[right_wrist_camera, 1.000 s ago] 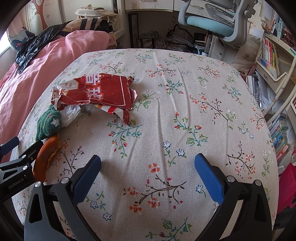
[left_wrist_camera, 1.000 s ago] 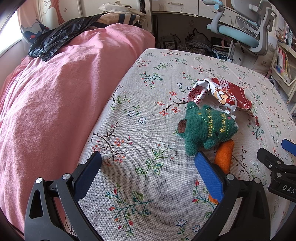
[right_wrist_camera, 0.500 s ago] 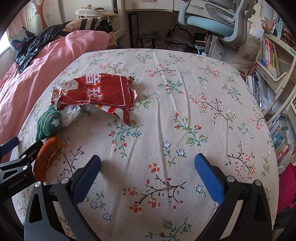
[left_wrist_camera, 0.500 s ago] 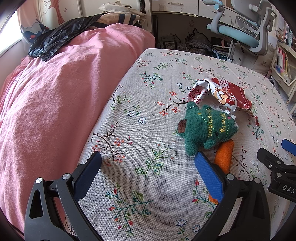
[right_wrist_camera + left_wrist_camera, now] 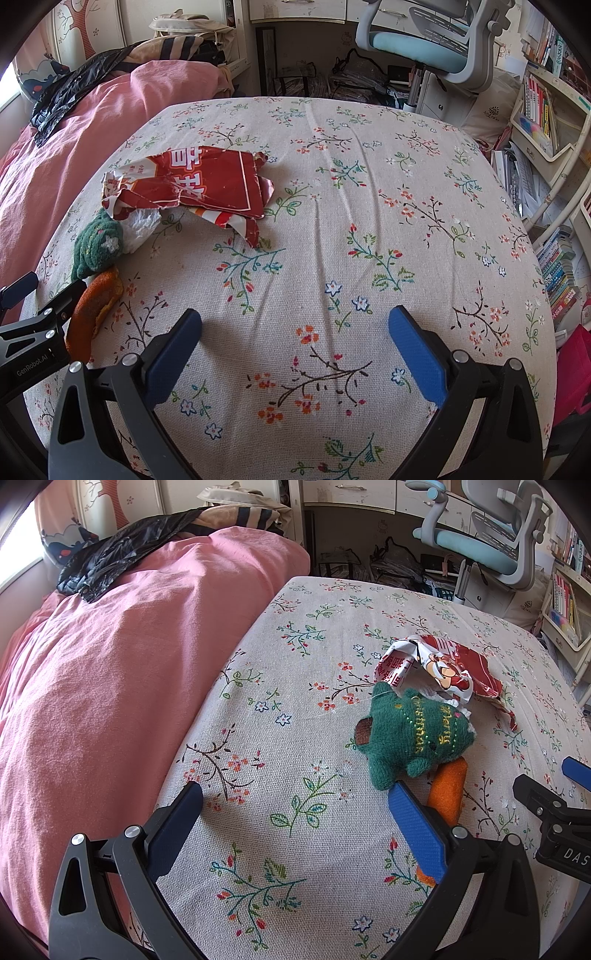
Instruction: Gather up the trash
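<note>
A torn red and white snack wrapper (image 5: 207, 184) lies on the floral bedsheet (image 5: 332, 229); it also shows in the left wrist view (image 5: 439, 668). White crumpled paper (image 5: 142, 225) sits under its edge. A green knitted plush toy (image 5: 410, 734) lies beside it, with an orange peel (image 5: 447, 794) just in front. My left gripper (image 5: 295, 805) is open and empty, its right finger next to the peel. My right gripper (image 5: 295, 328) is open and empty over bare sheet, well right of the wrapper.
A pink duvet (image 5: 92, 686) covers the bed's left side, with a black plastic bag (image 5: 122, 557) on its far end. An office chair (image 5: 424, 48), desk clutter and bookshelves (image 5: 546, 122) stand beyond the bed's far and right edges.
</note>
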